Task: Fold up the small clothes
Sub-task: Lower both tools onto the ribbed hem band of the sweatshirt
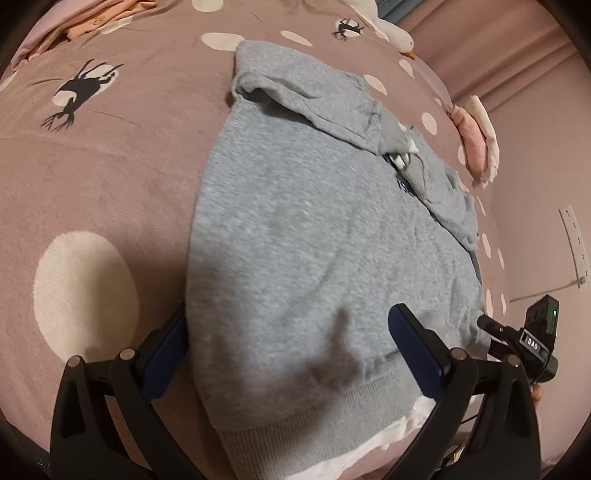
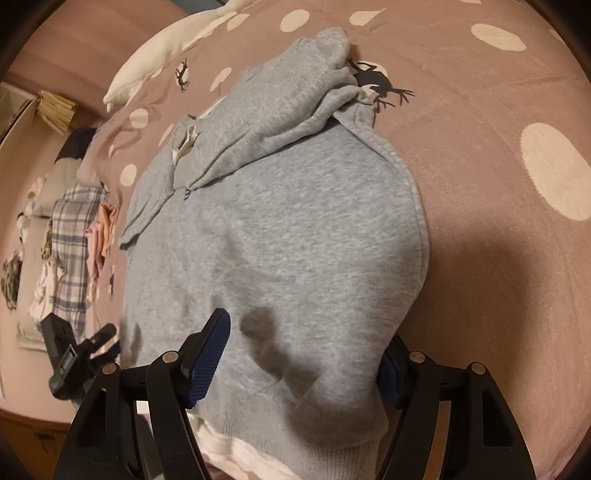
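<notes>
A small grey sweatshirt (image 1: 314, 229) lies on a pink spotted bedcover (image 1: 110, 177), its sleeves folded across the chest and its ribbed hem with a white lining toward me. My left gripper (image 1: 291, 343) is open, its jaws astride the hem's left corner: one finger is outside the garment's left edge, the other rests on the cloth. My right gripper (image 2: 306, 354) is open, astride the hem's right corner of the sweatshirt (image 2: 280, 229). The right gripper also shows in the left wrist view (image 1: 517, 336), and the left gripper in the right wrist view (image 2: 85, 350).
The bedcover (image 2: 498, 240) has white spots and black deer prints. A pink and white cloth (image 1: 476, 144) lies at the bed's right edge. Peach clothes (image 1: 107, 18) lie far left. Plaid and pink clothes (image 2: 74, 236) are piled beside the bed. A white cloth (image 2: 159, 48) lies at the back.
</notes>
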A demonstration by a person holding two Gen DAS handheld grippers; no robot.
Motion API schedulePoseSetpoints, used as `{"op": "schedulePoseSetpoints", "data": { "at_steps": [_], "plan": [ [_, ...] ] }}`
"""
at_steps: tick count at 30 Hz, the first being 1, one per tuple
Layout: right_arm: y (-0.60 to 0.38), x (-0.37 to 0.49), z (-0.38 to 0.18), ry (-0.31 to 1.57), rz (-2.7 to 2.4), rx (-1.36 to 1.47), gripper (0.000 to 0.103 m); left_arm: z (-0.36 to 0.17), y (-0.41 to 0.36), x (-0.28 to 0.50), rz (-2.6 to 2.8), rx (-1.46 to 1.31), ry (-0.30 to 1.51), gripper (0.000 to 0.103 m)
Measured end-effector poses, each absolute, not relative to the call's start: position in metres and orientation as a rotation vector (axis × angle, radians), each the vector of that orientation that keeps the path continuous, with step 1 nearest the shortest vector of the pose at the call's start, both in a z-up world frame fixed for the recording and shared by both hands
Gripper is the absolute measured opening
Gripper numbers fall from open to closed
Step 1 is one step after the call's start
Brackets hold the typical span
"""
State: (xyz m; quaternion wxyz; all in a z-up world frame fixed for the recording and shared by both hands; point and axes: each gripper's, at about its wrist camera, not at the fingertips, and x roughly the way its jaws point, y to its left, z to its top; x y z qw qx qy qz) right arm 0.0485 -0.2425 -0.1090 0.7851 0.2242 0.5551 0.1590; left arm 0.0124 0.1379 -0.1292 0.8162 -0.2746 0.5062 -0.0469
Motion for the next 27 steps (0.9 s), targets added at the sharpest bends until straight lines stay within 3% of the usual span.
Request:
{"op": "schedulePoseSetpoints", "data": {
  "at_steps": [27],
  "plan": [
    [-0.260,0.014,-0.114,1.263,0.437,0.609,0.071,-0.134,0.145,-0.028,-0.271,-0.850,1.062,0.103]
  ]
}}
